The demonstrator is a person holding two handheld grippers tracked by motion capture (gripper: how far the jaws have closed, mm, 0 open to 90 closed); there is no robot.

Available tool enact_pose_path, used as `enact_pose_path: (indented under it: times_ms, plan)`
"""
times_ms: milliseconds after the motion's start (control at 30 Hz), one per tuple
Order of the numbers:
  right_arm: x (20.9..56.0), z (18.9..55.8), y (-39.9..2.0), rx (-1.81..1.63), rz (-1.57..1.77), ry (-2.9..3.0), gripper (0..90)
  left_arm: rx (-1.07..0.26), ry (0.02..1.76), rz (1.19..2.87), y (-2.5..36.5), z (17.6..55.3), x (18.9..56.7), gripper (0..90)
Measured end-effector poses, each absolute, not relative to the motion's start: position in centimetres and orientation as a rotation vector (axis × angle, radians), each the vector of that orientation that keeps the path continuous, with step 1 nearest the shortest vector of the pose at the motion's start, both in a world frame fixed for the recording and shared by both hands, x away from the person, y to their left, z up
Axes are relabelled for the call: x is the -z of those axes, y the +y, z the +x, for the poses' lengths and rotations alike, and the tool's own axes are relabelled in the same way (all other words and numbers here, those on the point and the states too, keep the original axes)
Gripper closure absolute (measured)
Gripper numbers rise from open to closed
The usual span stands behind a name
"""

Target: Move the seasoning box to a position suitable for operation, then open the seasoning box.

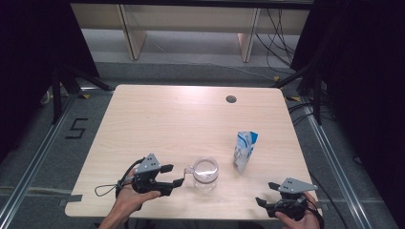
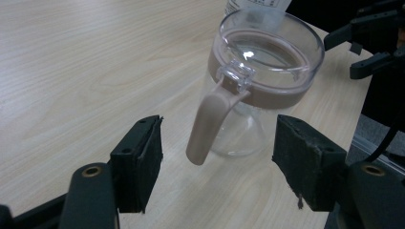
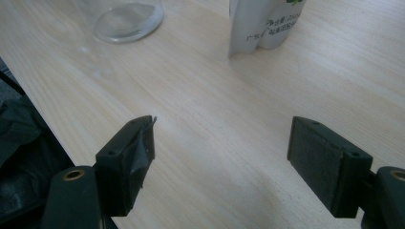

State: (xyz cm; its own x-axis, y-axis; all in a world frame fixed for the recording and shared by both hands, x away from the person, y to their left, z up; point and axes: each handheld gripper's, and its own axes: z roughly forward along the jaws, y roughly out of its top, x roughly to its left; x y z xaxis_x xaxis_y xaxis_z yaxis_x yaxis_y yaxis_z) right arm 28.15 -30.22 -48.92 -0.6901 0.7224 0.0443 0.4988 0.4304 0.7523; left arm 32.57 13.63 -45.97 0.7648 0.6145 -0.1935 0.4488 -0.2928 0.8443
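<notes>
A clear jug [image 1: 205, 174] with a beige band and handle [image 2: 210, 119] stands upright near the table's front edge. My left gripper [image 1: 175, 175] is just left of it. In the left gripper view its jaws [image 2: 219, 136] stand wide apart on either side of the handle, and the pads touch nothing. A white and blue pouch [image 1: 245, 150] stands upright to the right of the jug. My right gripper [image 1: 265, 193] rests low at the front right corner, open [image 3: 224, 131] over bare wood and pointing toward the jug's base [image 3: 126, 19] and the pouch [image 3: 260, 24].
The wooden table [image 1: 181, 119] has a round cable hole [image 1: 231, 99] at the back right. Its front edge runs close to both hands. Grey floor with rails and a taped "5" [image 1: 76, 128] surrounds the table; cables lie at the right.
</notes>
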Motion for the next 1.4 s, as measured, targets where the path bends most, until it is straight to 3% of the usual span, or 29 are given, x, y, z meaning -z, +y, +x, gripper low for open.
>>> enact_pose_path:
  times_ms: [333, 467, 633, 867, 1400]
  plan:
    - [48.9, 28.1, -30.1, -1.121, 1.076, 2.407, 25.1, -0.207, 0.878, 1.901, 13.5, 32.5, 45.4, 36.1]
    - [48.9, 27.9, -29.8, -1.119, 1.108, 2.407, 25.2, -0.219, 0.846, 1.892, 13.2, 32.3, 44.6, 44.7]
    - [49.0, 28.0, -29.8, -1.134, 1.100, 2.417, 25.2, -0.273, 0.822, 1.864, 12.7, 32.1, 43.6, 65.5]
    - [48.9, 28.0, -29.8, -1.121, 1.091, 2.406, 25.2, -0.333, 0.757, 1.878, 11.7, 32.3, 43.0, 82.2]
    - [48.4, 27.8, -29.2, -1.131, 0.987, 2.396, 31.1, -0.342, 0.736, 1.902, 10.1, 32.9, 43.6, 88.8]
